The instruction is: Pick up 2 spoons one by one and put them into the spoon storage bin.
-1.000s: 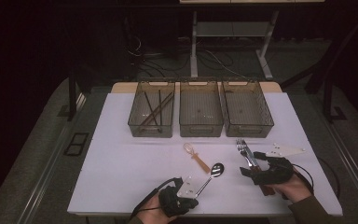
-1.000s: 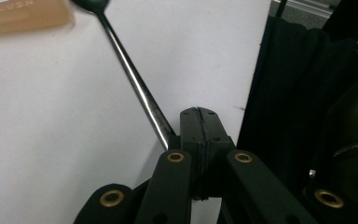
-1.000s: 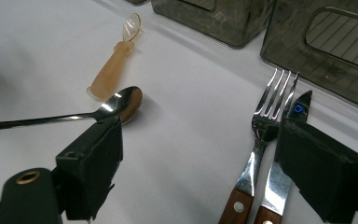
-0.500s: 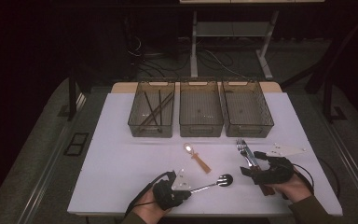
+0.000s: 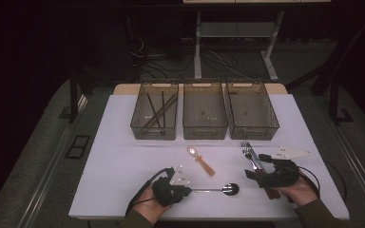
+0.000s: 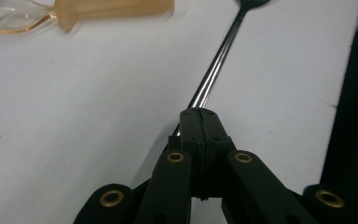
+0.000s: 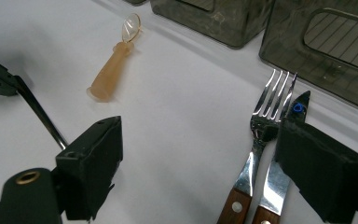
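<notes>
**Near the table's front edge, a spoon in closed jaws**

On the white table [image 5: 123, 156] we see two hands working tongs. Our left gripper [image 5: 183, 190] sits near the front edge, and in its own view the two black jaws are pressed together on the steel handle of the spoon [image 5: 218, 190]. The spoon runs level from the jaws toward the right gripper, its bowl lying on the table between the two hands.

Our right gripper [image 5: 254, 164] rests at the front right with its jaws standing wide apart. Between them, in its own view, lie a fork [image 7: 263, 135] and a knife [image 7: 284, 158], side by side and touching, both with wooden handles. The pads do not press on either one. A small blue ring mark shows near the knife's tip; we cannot read it as writing.

Just behind the spoon lies a scoop [image 5: 200, 159] with a clear bowl and an amber handle, apart from both grippers.

Across the back of the table stand three smoky bins in a row, touching one another: left bin [image 5: 138, 127] holds dark chopsticks [image 5: 157, 111], middle bin [image 5: 204, 129] and right bin [image 5: 272, 124] sit beside it. We find no legible brand or label on anything.
</notes>
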Available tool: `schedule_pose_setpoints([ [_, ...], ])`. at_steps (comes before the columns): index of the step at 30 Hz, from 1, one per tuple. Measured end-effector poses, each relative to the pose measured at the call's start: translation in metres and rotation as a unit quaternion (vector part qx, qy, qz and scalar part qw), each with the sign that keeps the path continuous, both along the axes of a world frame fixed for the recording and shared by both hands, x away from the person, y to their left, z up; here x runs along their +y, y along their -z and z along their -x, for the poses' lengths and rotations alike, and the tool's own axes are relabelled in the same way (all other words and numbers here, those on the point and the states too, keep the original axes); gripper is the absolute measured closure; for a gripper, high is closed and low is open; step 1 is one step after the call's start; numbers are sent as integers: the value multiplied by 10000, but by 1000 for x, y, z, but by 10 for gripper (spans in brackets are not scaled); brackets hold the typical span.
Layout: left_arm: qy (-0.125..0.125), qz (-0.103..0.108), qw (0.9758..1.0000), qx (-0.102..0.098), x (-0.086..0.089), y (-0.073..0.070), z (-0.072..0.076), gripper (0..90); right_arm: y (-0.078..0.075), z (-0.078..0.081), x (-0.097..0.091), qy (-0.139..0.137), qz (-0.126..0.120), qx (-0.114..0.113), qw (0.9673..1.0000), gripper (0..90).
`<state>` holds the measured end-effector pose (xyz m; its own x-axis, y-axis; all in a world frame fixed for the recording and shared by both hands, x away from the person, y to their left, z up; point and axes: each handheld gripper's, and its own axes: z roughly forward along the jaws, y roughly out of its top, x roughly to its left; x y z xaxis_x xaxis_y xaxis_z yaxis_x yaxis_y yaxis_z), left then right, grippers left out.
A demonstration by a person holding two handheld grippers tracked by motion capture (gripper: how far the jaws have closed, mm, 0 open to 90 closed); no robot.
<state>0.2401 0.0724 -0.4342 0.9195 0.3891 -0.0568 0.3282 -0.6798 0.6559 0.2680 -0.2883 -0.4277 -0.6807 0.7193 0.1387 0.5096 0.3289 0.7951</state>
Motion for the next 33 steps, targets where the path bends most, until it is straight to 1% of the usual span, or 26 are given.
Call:
schedule_pose_setpoints([
  [1,53,91,9999,-13,4,-3,-2,892,-1,0,0,-31,-14,11,10000,152],
  [2,14,245,9997,3,8,-4,-5,890,-3,0,0,-68,-28,44,10000,152],
  [3,-22,303,9995,16,14,-5,-8,840,-5,1,0,-112,0,58,9999,152],
  [5,-169,460,9988,29,26,-6,-14,805,-7,2,2,-216,-29,94,9997,152],
  [8,-367,773,9963,35,45,-7,-19,738,-7,5,7,-395,45,134,9991,152],
  [10,-408,952,9946,33,55,-7,-21,662,-7,8,10,-492,68,198,9986,153],
  [13,-499,1060,9931,37,66,-5,-20,547,-7,12,16,-658,26,247,9975,158],
  [14,-534,1059,9929,26,69,-5,-19,504,-6,12,19,-712,43,259,9971,159],
  [16,-566,1110,9922,68,74,-3,-19,437,-4,13,24,-843,67,336,9959,202],
  [18,-623,1057,9924,56,80,-2,-18,374,-1,14,30,-989,73,416,9942,237],
  [19,-737,1123,9909,73,82,-1,-18,347,0,14,33,-1048,82,456,9934,252],
  [22,-886,1194,9888,119,90,1,-21,259,2,14,39,-1149,139,552,9917,317],
  [25,-956,1178,9884,62,92,2,-23,157,6,12,43,-1203,221,643,9904,371],
  [27,-975,1210,9878,5,92,2,-23,132,8,12,45,-1238,261,690,9896,398],
  [29,-983,1228,9875,-7,92,2,-23,109,9,11,46,-1268,266,722,9889,417],
  [33,-995,1203,9877,-50,90,3,-23,67,13,10,50,-1340,339,811,9871,443],
])
